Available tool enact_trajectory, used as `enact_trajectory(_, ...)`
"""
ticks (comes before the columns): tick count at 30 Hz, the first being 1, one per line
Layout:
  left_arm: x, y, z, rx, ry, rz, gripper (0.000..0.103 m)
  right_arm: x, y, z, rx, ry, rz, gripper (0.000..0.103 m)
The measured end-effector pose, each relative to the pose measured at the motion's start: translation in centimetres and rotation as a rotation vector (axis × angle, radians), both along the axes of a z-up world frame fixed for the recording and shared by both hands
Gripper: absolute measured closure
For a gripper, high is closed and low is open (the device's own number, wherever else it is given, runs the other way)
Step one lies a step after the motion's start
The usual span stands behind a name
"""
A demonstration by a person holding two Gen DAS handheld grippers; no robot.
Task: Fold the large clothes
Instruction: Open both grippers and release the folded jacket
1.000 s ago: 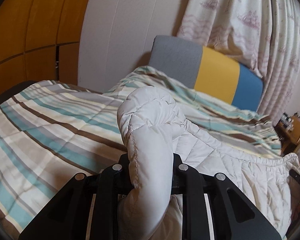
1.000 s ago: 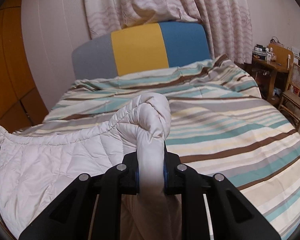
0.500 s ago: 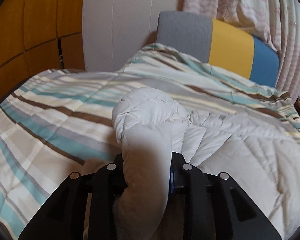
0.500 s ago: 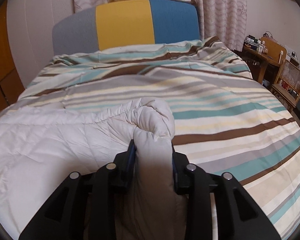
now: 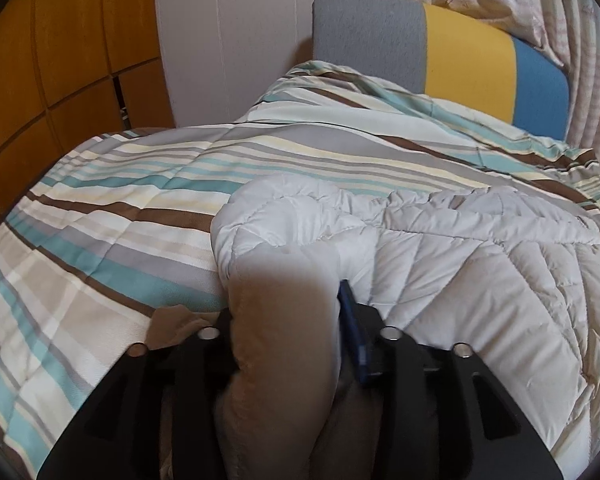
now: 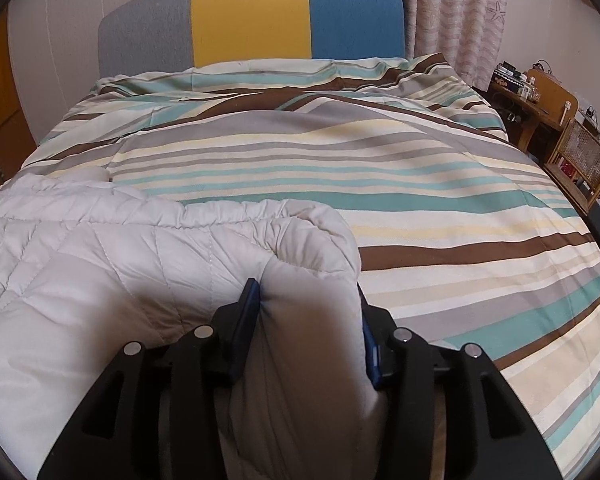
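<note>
Both claws have just been opening, each with a thick bunched corner of the white quilted padded garment (image 5: 440,248) between its jaws. A second ago the fabric was pinched thin and held above the striped bedspread (image 6: 420,184); now it has come down to lie on the bed, and the roll has swelled to fill the wider gaps.

In the left claw (image 5: 286,320) a sliver of space shows between the roll and the blue pad, so that grip looks released. In the right claw (image 6: 308,312) the roll touches both pads; whether they press I cannot tell.

This reads as laying down a fold: the garment's far edge runs straight across between the claws, just ahead of them.

Beyond that edge the bedspread stretches clear to the grey, yellow and blue headboard (image 6: 252,20). A wooden desk (image 6: 536,92) stands well off the right claw's outer side.
</note>
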State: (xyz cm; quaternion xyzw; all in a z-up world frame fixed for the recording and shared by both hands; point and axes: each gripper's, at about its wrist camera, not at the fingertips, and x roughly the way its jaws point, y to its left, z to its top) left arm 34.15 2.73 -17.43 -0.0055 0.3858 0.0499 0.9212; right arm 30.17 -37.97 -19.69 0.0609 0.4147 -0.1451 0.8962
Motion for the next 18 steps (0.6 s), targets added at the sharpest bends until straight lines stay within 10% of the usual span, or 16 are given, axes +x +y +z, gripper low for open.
enact_trajectory(10,-6.6,-4.2,7.3,0.003,-0.173,0.07,0.035,-0.2,0.2,0.1,0.004,-0.005,-0.005,0.056)
enact_trajectory(18,-4.6,-11.8,4.7,0.123,-0.144,-0.087,0.035,-0.3,0.2,0.3,0.007,-0.01,-0.01,0.055)
